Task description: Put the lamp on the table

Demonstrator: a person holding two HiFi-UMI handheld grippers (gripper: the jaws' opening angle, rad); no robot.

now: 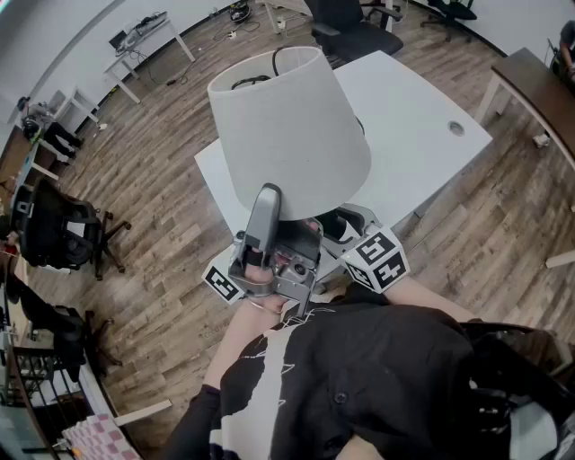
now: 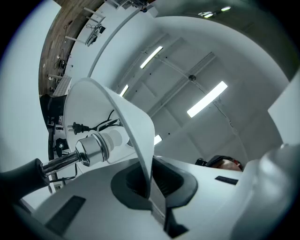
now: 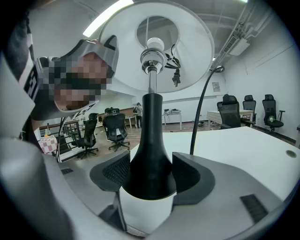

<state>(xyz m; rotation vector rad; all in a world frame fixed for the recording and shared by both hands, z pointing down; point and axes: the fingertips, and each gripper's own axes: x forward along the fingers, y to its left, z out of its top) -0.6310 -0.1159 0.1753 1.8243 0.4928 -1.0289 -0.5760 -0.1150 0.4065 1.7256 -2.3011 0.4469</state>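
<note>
The lamp has a pale grey shade (image 1: 287,135) and hangs tilted over the near edge of the white table (image 1: 422,135). My left gripper (image 1: 267,205) is shut on the lower rim of the shade (image 2: 136,136), which runs down between its jaws (image 2: 150,187). The chrome bulb socket (image 2: 93,147) and the cord's plug (image 2: 77,127) show inside the shade. My right gripper (image 1: 346,225) is closed wide around the lamp's black flared base (image 3: 150,159), which has a white bottom, and both pads press on it (image 3: 150,183). The black cord (image 3: 201,108) hangs beside the stem.
The table has a round cable hole (image 1: 456,128). A black office chair (image 1: 355,27) stands at its far side, and a brown table (image 1: 539,85) lies at the right. Another black chair (image 1: 63,229) is on the wooden floor at the left. More chairs (image 3: 115,129) stand behind.
</note>
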